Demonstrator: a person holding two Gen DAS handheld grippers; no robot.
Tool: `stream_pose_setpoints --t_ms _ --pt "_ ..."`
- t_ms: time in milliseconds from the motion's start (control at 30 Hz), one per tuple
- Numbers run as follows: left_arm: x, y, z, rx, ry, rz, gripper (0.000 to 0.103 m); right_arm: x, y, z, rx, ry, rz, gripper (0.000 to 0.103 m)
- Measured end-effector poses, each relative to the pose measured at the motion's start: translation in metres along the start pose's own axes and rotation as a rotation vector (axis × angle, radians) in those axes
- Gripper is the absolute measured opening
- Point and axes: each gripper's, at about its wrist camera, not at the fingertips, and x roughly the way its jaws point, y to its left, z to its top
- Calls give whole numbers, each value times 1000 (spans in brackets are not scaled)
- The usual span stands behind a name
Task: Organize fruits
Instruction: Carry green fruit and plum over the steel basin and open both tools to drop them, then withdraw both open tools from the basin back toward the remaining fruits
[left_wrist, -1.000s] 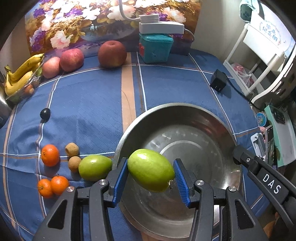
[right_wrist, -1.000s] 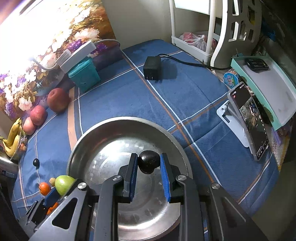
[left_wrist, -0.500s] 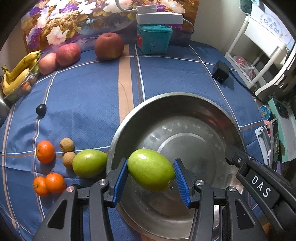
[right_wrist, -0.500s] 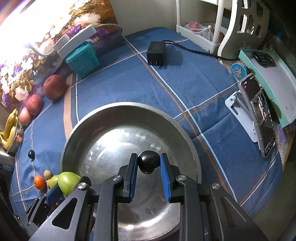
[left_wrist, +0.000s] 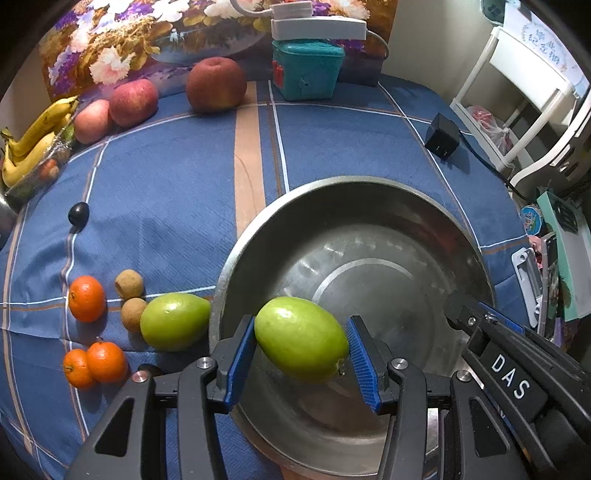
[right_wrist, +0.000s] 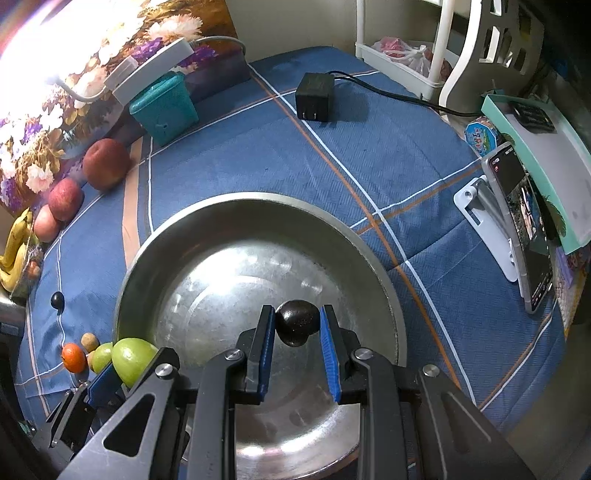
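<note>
Now both grippers have moved in over the big metal bowl (left_wrist: 369, 206). Left gripper (left_wrist: 301, 349) pinches a green fruit (left_wrist: 301, 338), right gripper (right_wrist: 297, 332) pinches a dark fruit (right_wrist: 297, 323) w/ bowl just below. Prob. ready to drop them in.

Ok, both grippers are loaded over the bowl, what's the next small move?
Probably lower both a little, then open. The left gripper holds the green fruit and the right gripper the dark fruit, both apparently above the fruitless steel bowl; dropping could bruise them.
</note>
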Motion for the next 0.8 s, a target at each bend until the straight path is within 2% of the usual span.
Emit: stream_pose_setpoints --t_ms 167,200,267,400,433,467,533,667,800 --pt "-2 -1 0 6 -7 1 55 2 2 0 -13 12 -13 28" --pt "-3 -1 0 7 -11 -2 58 2 2 0 -15 12 -14 29" --pt "-5 -2 1 9 -15 -1 62 1 3 0 -19 7 -18 41" --pt "-7 -2 2 11 -18 3 66 -5 5 2 -28 -12 -12 44" --pt "-8 -1 2 10 -19 5 67 -7 5 3 -32 -17 -14 47" --pt "-9 -1 3 7 -21 7 68 -9 6 3 -38 -24 -19 54" --pt "-10 1 2 2 -24 10 70 -12 6 3 -45 -37 -21 60" --pt "-13 11 3 -31 -29 22 74 -16 7 3 -50 -51 -20 61" --pt "-16 26 3 -76 -34 29 75 -18 7 2 -52 -55 -24 60"
